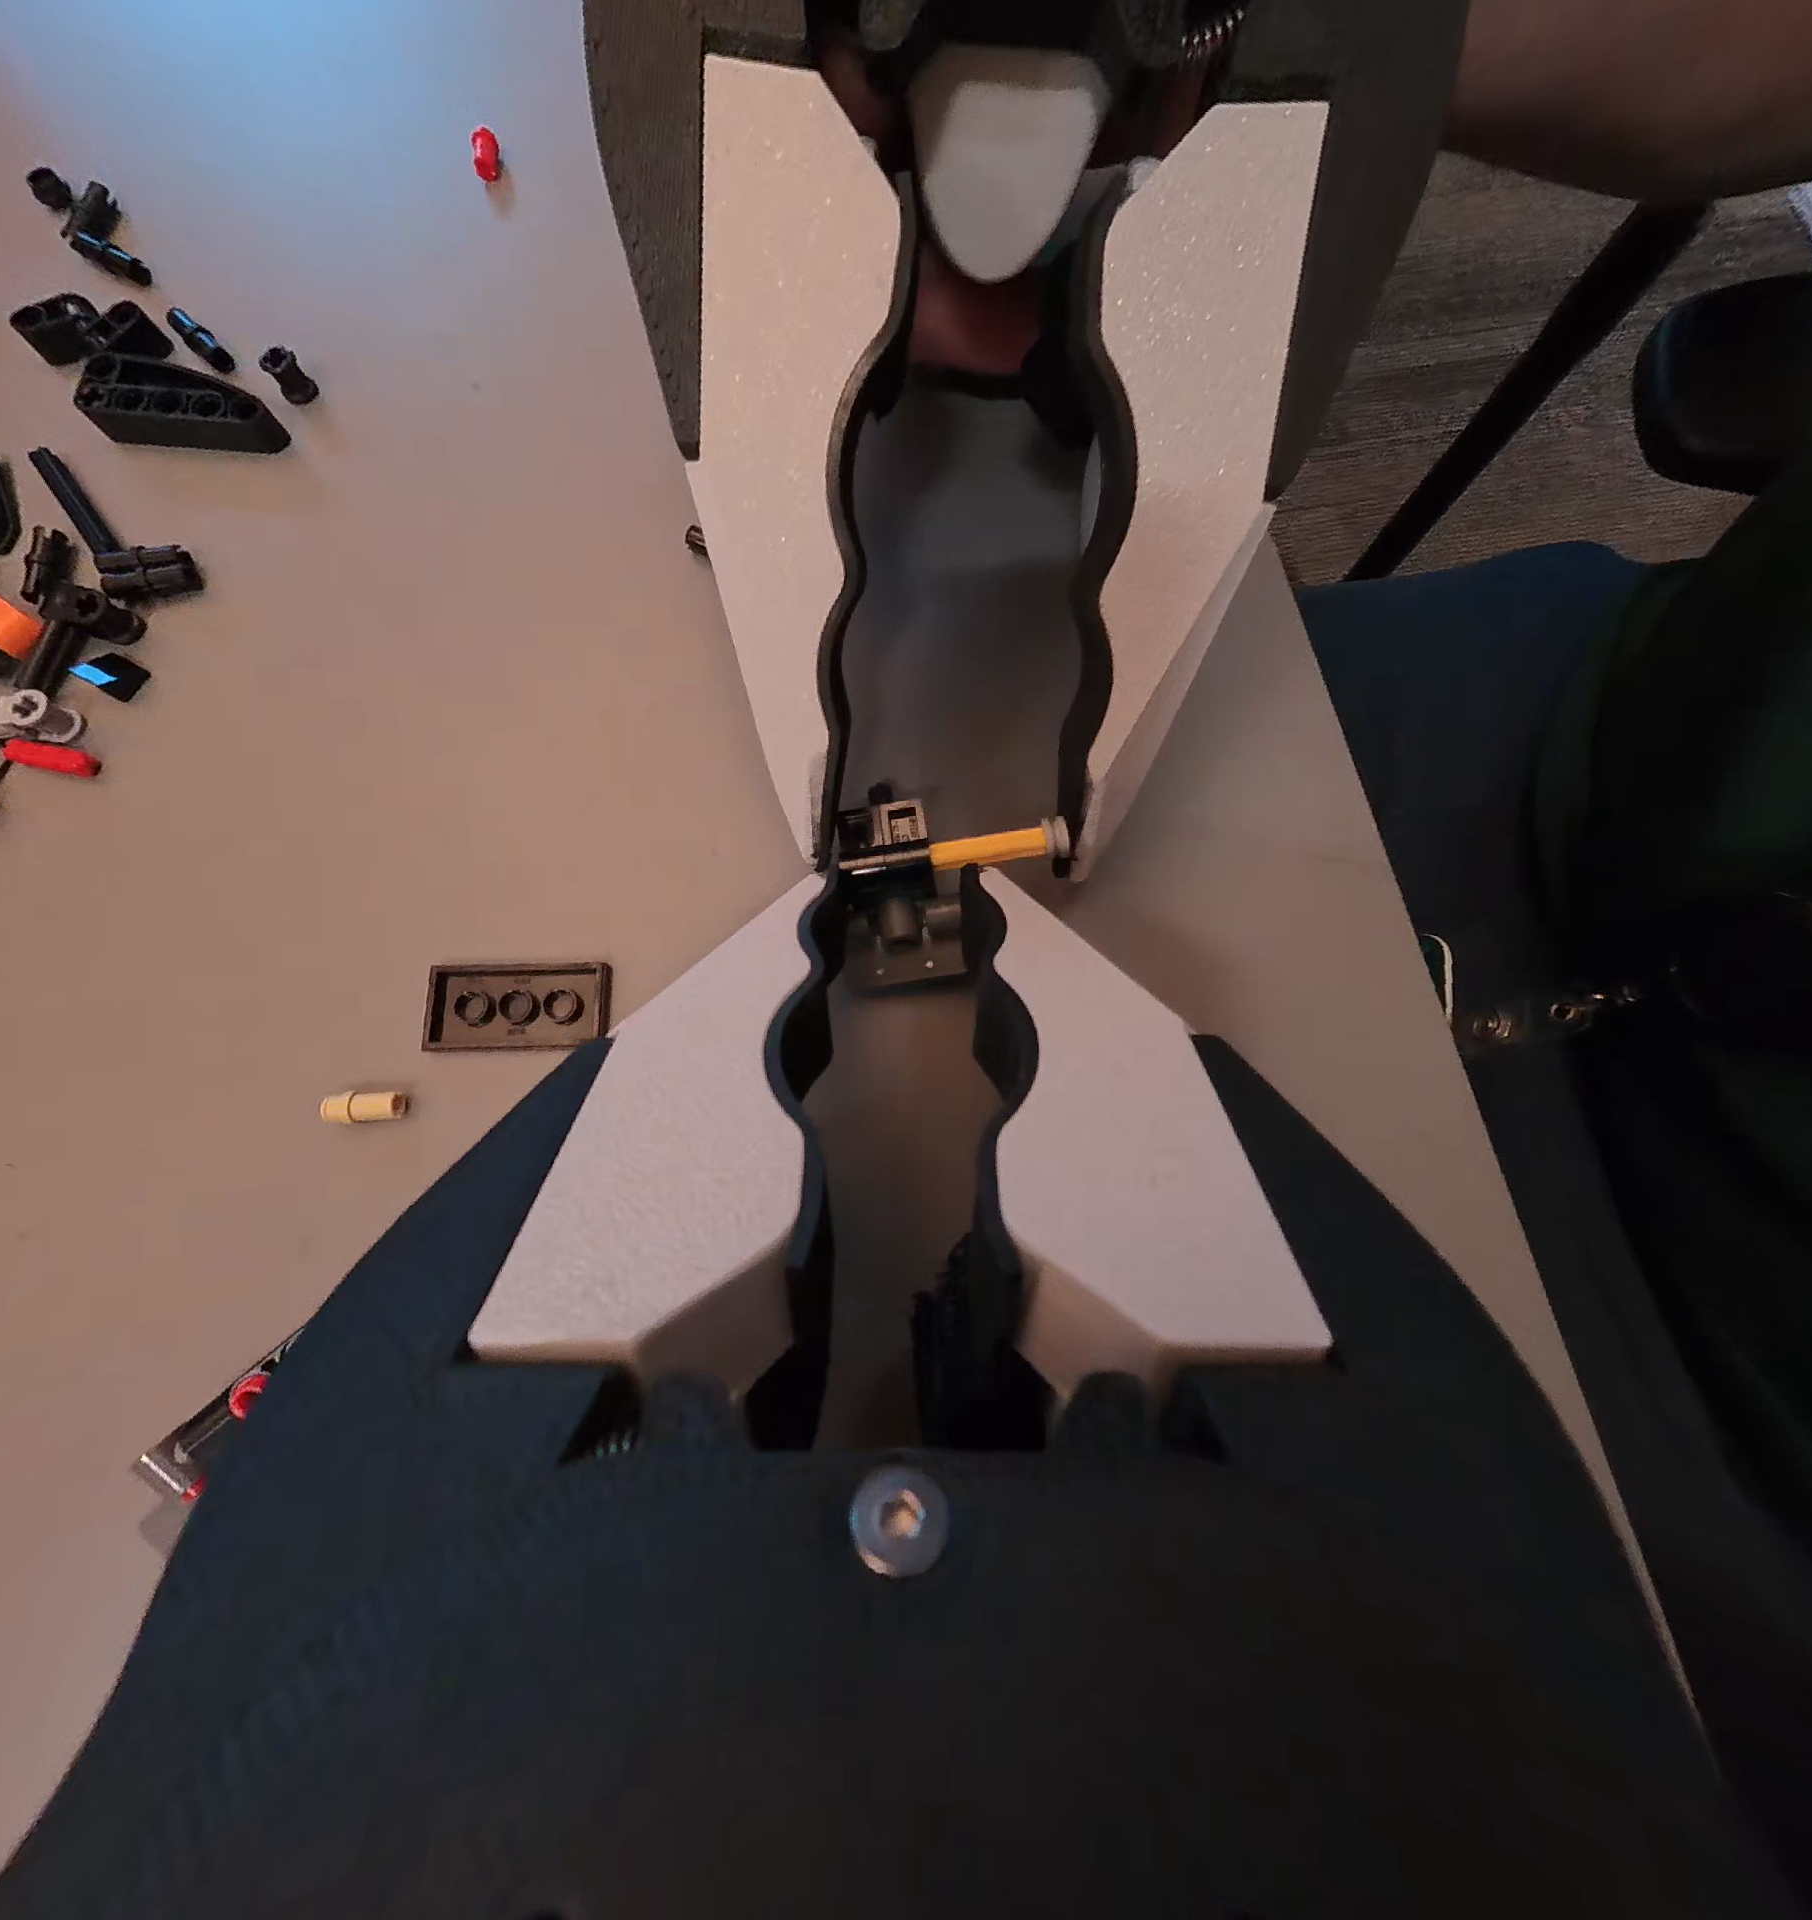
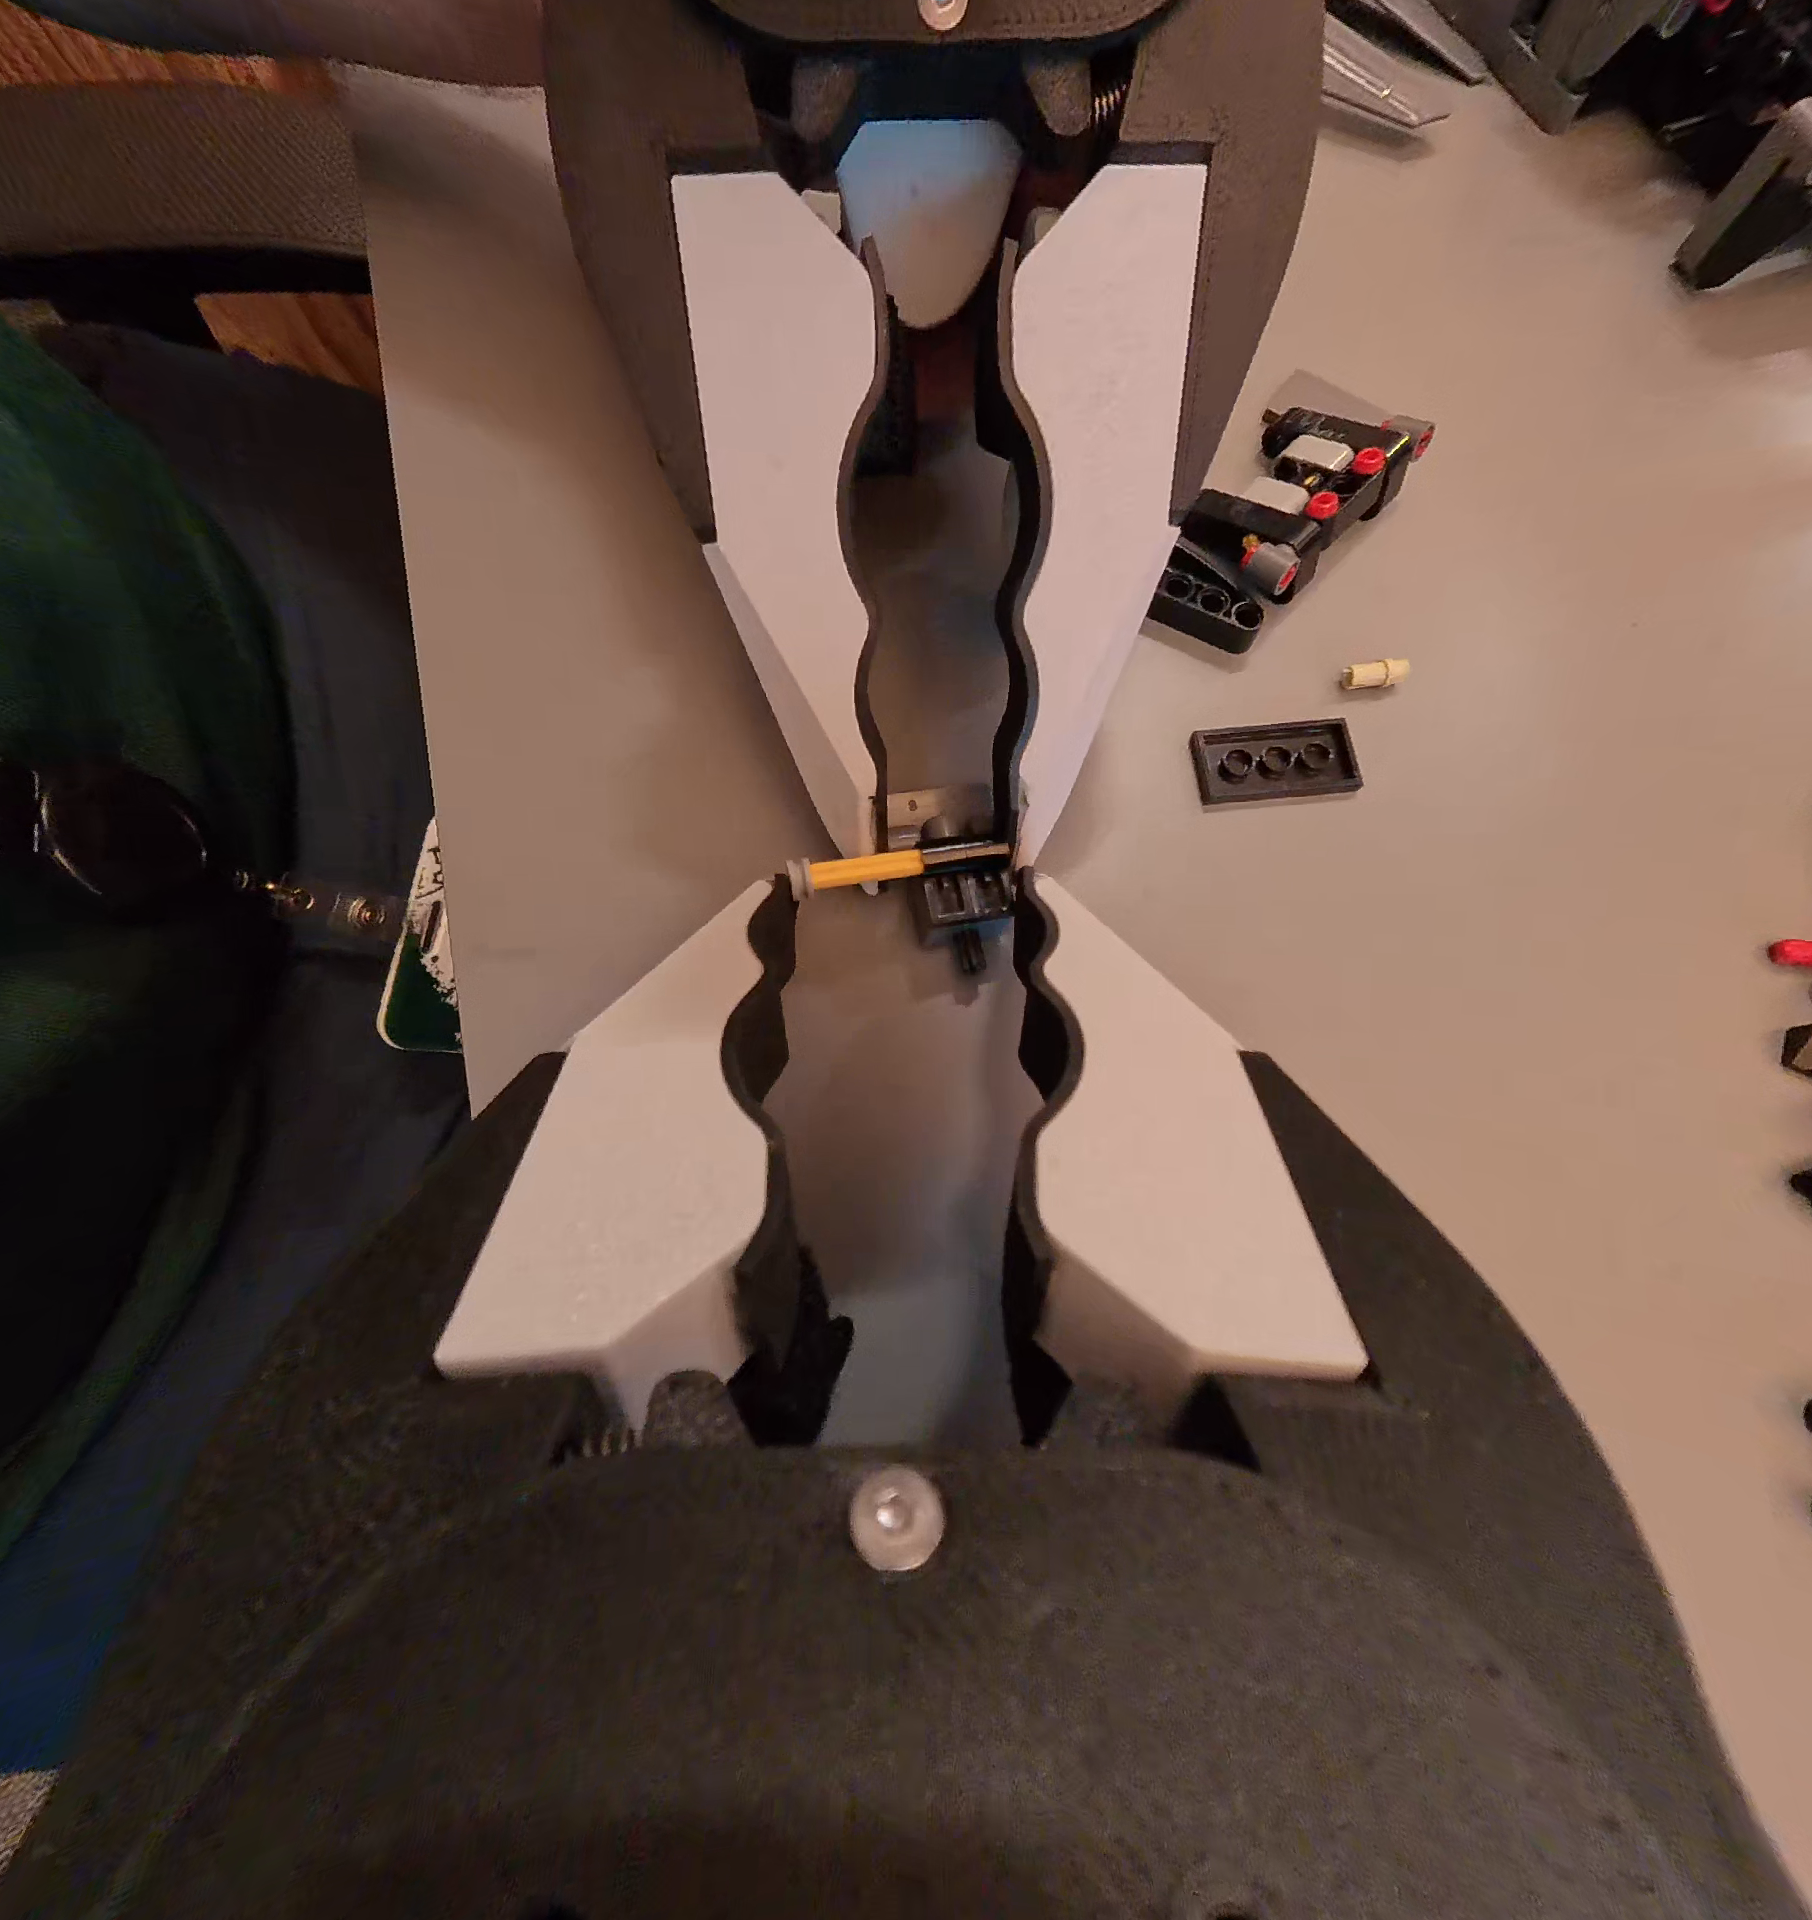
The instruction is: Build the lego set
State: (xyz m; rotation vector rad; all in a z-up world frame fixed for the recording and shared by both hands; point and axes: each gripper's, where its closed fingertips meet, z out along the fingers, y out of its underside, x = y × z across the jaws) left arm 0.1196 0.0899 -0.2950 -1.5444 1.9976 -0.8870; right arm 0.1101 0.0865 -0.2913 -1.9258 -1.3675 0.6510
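My two grippers meet tip to tip just above the table's near edge. My right gripper point(image 2: 902, 894) is shut lengthwise on a yellow axle point(image 2: 866, 868) that runs into a small black block point(image 2: 966, 900). It enters the left wrist view from the top point(image 1: 952, 842), with the yellow axle point(image 1: 985, 847) and black block point(image 1: 886, 831) between its tips. My left gripper point(image 1: 902, 902) is shut on a small grey and black piece point(image 1: 907, 940), which touches the block. In the right wrist view the left gripper point(image 2: 949, 831) comes from the top with the grey piece point(image 2: 933, 808).
On the grey table point(image 1: 414, 727) lie a black plate with three holes point(image 1: 515, 1006) point(image 2: 1276, 762), a tan pin point(image 1: 364, 1105) point(image 2: 1376, 673) and a pile of loose black, red and orange parts point(image 1: 71, 582). A part-built black model point(image 2: 1297, 509) lies beyond. A person's lap with a badge point(image 2: 419, 935) is beside the edge. The grippers are tip to tip, or close to it.
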